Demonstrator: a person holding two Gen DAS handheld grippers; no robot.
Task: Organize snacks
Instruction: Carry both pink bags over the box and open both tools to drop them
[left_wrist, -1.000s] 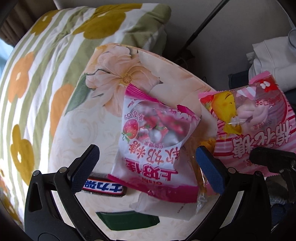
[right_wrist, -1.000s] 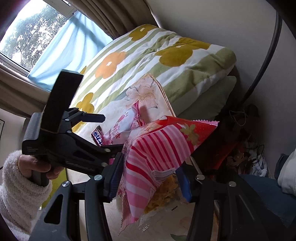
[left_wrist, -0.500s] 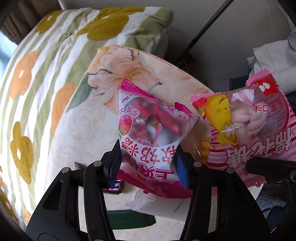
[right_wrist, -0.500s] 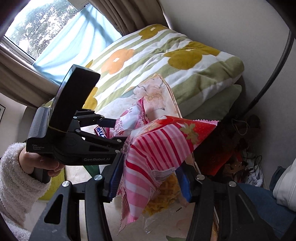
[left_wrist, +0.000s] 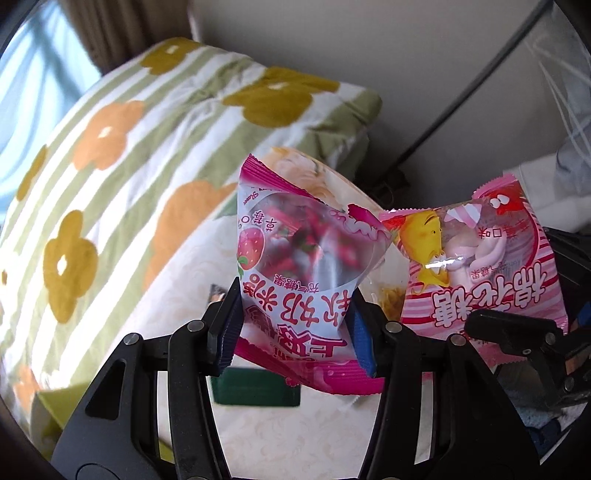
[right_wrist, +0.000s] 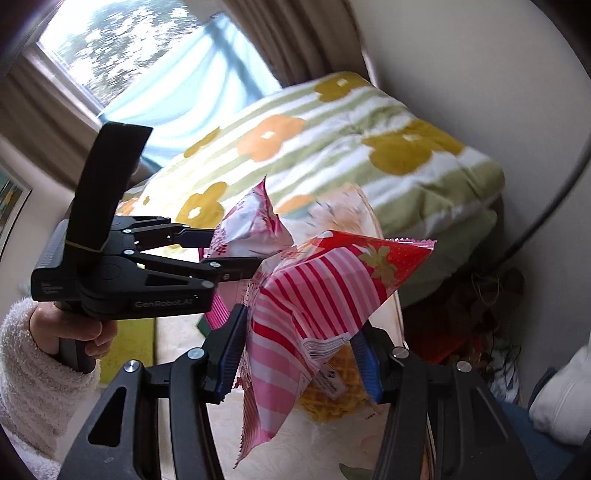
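Observation:
My left gripper (left_wrist: 295, 325) is shut on a pink and white strawberry candy bag (left_wrist: 303, 258), which hangs lifted above the cream table (left_wrist: 288, 435). From the right wrist view that same left gripper (right_wrist: 236, 251) pinches the candy bag (right_wrist: 247, 225) at its middle. My right gripper (right_wrist: 299, 354) is shut on a pink-striped marshmallow bag (right_wrist: 314, 291), also raised off the table. In the left wrist view the marshmallow bag (left_wrist: 480, 258) hangs to the right of the candy bag, with a right gripper finger (left_wrist: 517, 328) at its lower edge.
A dark green flat packet (left_wrist: 255, 391) and a clear bag of yellow waffle snacks (right_wrist: 340, 384) lie on the table. A flowered green-striped quilt (left_wrist: 129, 166) lies behind it, with a window and curtains beyond. A hand in a fluffy white sleeve (right_wrist: 33, 365) holds the left gripper.
The left gripper closed on the strawberry candy bag and lifted it off the table. The right gripper rose a little with the marshmallow bag still in it.

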